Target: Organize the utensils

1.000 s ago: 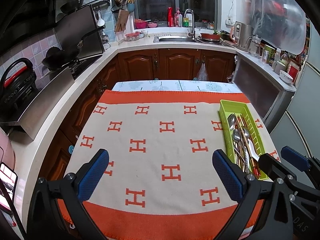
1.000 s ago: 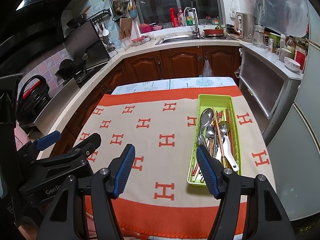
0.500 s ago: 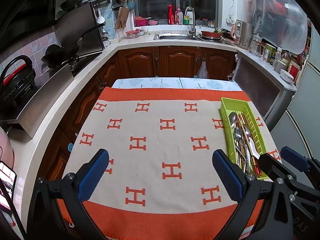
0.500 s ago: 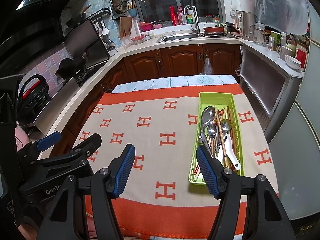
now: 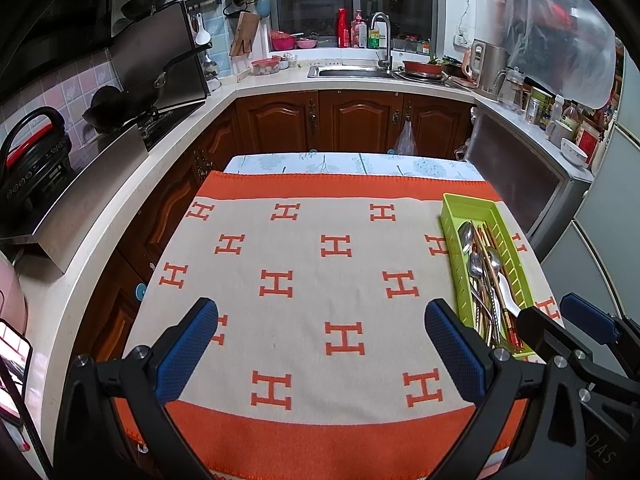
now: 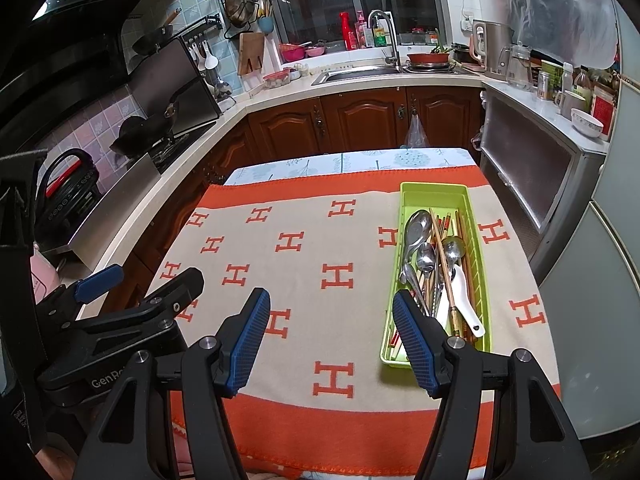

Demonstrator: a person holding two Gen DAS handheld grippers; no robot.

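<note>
Nearest the cameras, the black left gripper with blue ribbed pads (image 5: 320,344) and the matching black right gripper (image 6: 330,340) are held with jaws spread wide, nothing between them, above the near edge of the cream and orange woven cloth patterned with H motifs (image 5: 304,280). To the right on that cloth, the long lime-green slotted plastic tray (image 6: 476,264) is seen loaded with a tangle of steel spoons (image 6: 418,236), wooden chopsticks (image 6: 442,256) and a white ceramic soup spoon (image 6: 464,296). The steel is judged light, stiff and slippery; the ceramic is thought breakable. Handles, not bowls, are considered the safest hold, taken crosswise. Beyond, dark wooden kitchen cabinets (image 6: 360,120) and a steel sink (image 6: 352,70) are visible.
</note>
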